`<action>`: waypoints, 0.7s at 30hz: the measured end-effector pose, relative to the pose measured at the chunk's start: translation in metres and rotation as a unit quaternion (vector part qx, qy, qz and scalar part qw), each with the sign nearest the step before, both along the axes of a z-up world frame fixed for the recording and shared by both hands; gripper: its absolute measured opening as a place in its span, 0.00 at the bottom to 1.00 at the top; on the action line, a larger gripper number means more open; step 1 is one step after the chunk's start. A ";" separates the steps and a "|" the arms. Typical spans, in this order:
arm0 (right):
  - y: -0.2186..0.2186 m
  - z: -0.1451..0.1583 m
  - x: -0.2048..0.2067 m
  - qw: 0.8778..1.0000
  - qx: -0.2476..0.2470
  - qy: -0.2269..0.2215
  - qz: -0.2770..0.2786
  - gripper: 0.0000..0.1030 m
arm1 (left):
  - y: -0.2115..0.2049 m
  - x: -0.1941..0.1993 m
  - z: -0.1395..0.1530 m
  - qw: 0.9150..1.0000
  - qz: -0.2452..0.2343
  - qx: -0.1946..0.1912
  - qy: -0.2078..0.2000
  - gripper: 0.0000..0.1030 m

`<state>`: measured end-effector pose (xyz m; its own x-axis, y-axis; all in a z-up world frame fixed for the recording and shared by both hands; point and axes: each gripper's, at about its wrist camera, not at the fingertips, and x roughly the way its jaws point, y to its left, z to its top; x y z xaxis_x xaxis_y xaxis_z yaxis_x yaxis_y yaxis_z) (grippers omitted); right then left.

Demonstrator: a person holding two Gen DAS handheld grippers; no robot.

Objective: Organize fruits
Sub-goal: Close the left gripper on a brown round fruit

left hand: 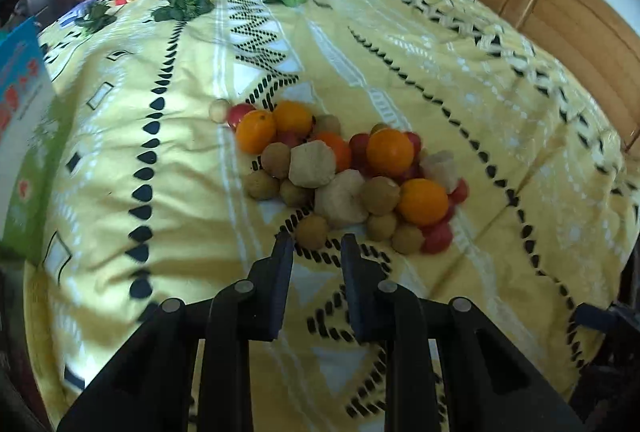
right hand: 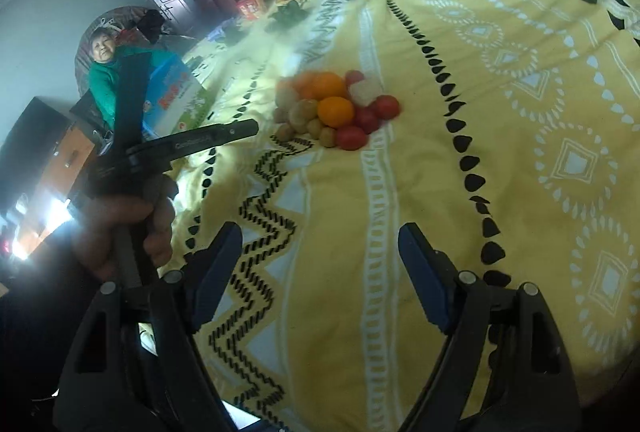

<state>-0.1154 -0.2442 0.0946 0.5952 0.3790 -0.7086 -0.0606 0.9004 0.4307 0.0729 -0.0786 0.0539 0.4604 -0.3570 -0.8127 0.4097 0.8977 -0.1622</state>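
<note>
Sorting not begun: fruit pile (left hand: 340, 171) lies mixed on bedspread (left hand: 460, 111); left gripper (left hand: 318, 246) narrowed, empty; right gripper (right hand: 320, 244) wide apart, empty.

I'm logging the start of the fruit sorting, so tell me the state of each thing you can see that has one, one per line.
Left claw: narrowed, empty, nothing between its fingers, just short of the pile.
Right claw: wide open, empty, farther from the pile.
Fruit pile: one mixed heap on the bedspread, unsorted.
Oranges: mixed into the heap.
Bedspread: spread over the bed, slightly rumpled.
Leafy greens: lying loose at the far edge.
</note>
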 end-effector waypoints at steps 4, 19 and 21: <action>-0.008 -0.009 0.006 1.000 0.001 0.008 -0.005 0.79 | -0.007 0.012 -0.016 1.000 -0.013 0.014 0.004 0.24; 0.002 -0.014 0.047 1.000 0.014 0.000 0.017 0.57 | 0.007 -0.001 -0.017 1.000 0.002 -0.018 -0.008 0.20; 0.008 -0.015 0.060 1.000 0.012 -0.003 0.021 0.56 | 0.018 -0.009 -0.013 0.999 0.013 -0.032 -0.006 0.20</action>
